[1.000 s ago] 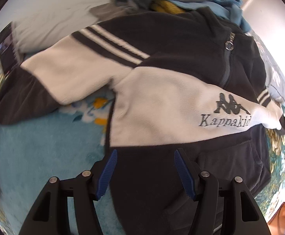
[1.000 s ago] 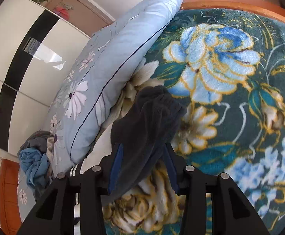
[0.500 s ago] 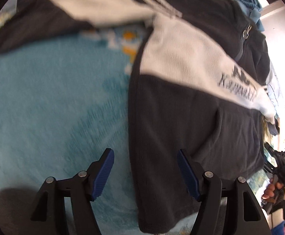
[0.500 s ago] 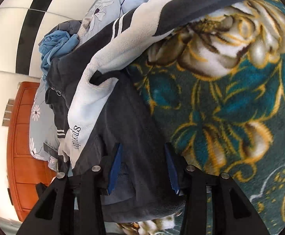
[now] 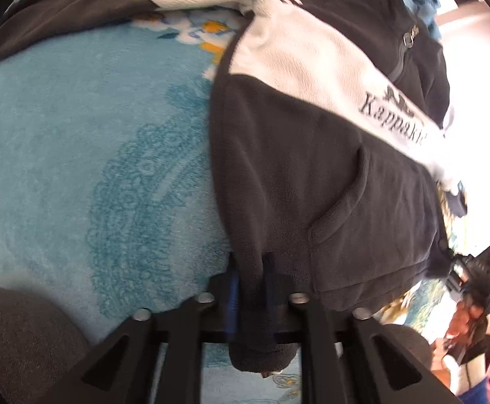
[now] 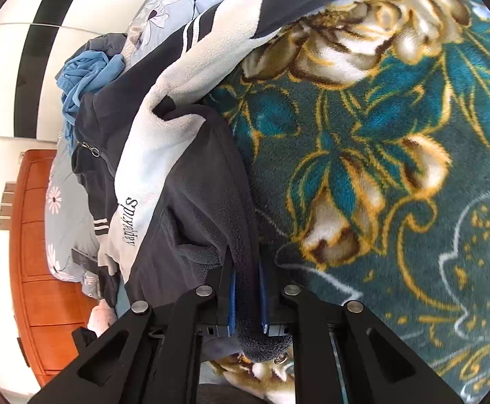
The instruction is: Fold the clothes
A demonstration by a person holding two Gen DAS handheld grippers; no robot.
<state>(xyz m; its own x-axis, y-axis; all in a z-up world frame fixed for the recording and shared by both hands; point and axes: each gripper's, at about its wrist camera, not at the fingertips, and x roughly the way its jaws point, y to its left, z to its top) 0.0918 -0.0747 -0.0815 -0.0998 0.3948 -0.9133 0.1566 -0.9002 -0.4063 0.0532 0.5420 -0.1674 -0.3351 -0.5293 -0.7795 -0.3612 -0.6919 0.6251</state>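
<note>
Dark grey and white fleece sweatshirt (image 5: 312,155) lies spread flat on the bed's teal floral blanket (image 6: 396,168), a heap of blue clothes (image 6: 83,70) beyond its collar. Left hand-held gripper (image 5: 250,289) jaws closing, pinching one bottom hem corner. Right hand-held gripper (image 6: 246,299) jaws closing too, pinching the other hem corner, dark fleece bunched between the blue pads (image 6: 232,299).

We see strong daylight flooding in from the right of the left wrist view, blowing out the far edge of the fleece jacket (image 5: 312,155) to pure white. The right wrist view is evenly bright, with glare on the glossy wardrobe (image 6: 5,77). Both pictures bow heavily at the rim and end in black corners. Slight blur softens the floral blanket (image 6: 396,175).
</note>
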